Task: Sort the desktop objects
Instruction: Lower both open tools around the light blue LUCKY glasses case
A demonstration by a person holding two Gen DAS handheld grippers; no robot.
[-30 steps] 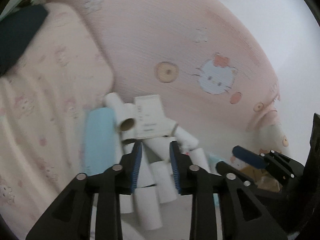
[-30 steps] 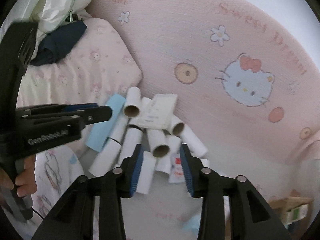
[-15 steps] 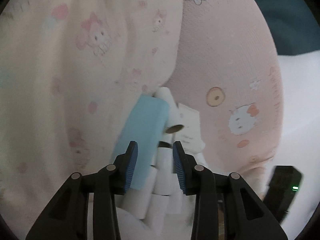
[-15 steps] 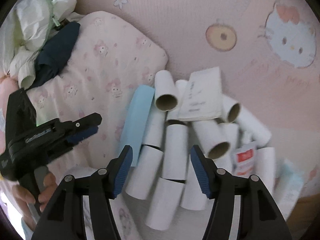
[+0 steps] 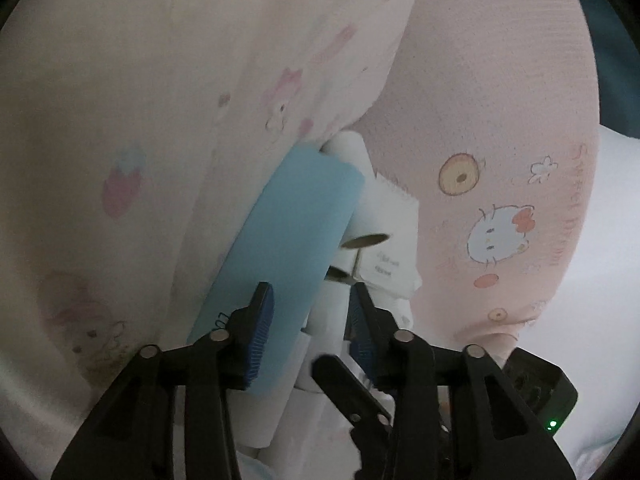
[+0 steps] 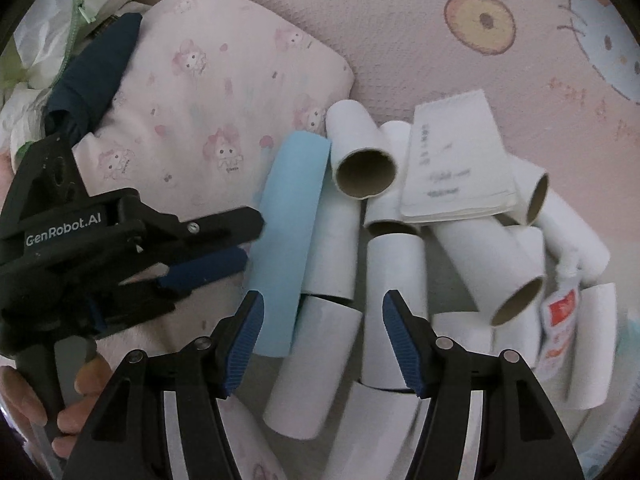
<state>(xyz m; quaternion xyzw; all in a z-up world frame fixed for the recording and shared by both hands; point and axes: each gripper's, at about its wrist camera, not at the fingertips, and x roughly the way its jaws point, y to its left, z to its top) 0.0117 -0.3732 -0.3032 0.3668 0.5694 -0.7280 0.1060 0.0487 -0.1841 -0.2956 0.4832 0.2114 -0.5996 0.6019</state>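
A pile of several white cardboard tubes point(image 6: 394, 304) lies on a bed, with a light blue roll point(image 6: 290, 236) at its left edge and a folded white paper point(image 6: 456, 168) on top. A small red-and-white sachet point(image 6: 558, 320) lies at the right. My right gripper point(image 6: 323, 312) is open just above the tubes, beside the blue roll. My left gripper point(image 5: 310, 312) is open and low at the blue roll point(image 5: 288, 248), its fingers either side of the roll's near edge and a tube point(image 5: 328, 320). It also shows in the right wrist view point(image 6: 224, 240), left of the roll.
A pink patterned pillow point(image 6: 208, 92) lies left of the pile. A pink Hello Kitty blanket point(image 6: 500, 40) rises behind it. A dark blue cloth point(image 6: 88, 76) and a white bag point(image 6: 48, 20) sit at the far left. The right gripper's finger point(image 5: 348, 380) crosses the left wrist view.
My left gripper has swung left and dropped close to the blue roll. My right gripper has opened wider and moved down nearer the tubes.
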